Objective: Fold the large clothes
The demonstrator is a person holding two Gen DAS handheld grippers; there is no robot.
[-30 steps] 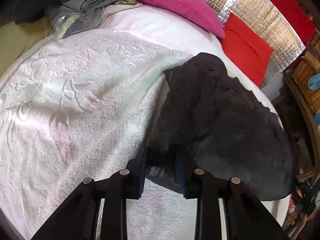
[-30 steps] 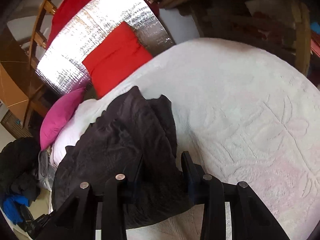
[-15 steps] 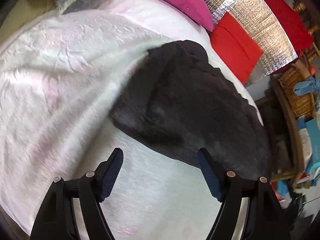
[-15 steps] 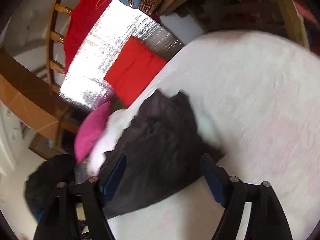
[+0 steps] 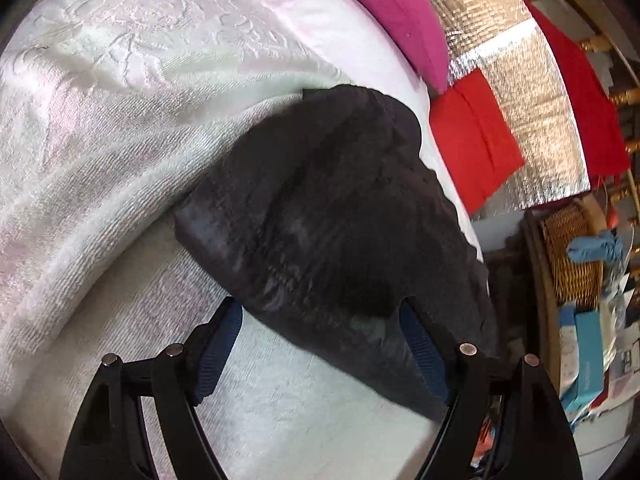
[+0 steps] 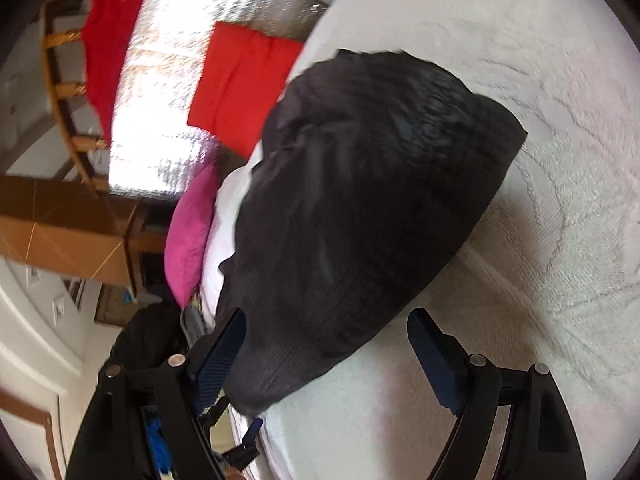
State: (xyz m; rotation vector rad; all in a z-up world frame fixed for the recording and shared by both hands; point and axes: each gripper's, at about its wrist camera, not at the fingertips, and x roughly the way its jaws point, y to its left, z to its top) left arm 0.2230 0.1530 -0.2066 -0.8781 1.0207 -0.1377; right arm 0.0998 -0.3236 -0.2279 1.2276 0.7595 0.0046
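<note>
Black garment (image 5: 340,216) lies near the bedspread (image 5: 120,140) edge, both tongs (image 5: 320,344) (image 6: 324,352) wide.

A bed covered by a white embossed bedspread (image 5: 132,128) fills most of both views. At its far end a magenta pillow (image 5: 394,16) and a red cushion (image 5: 472,136) lean against a shiny silver foil panel (image 5: 516,92), with a red cloth (image 5: 580,92) hung over a wooden frame (image 6: 66,92). To the right stands a wicker basket (image 5: 572,256). A brown wooden cabinet (image 6: 60,236) sits past the pillow.
</note>
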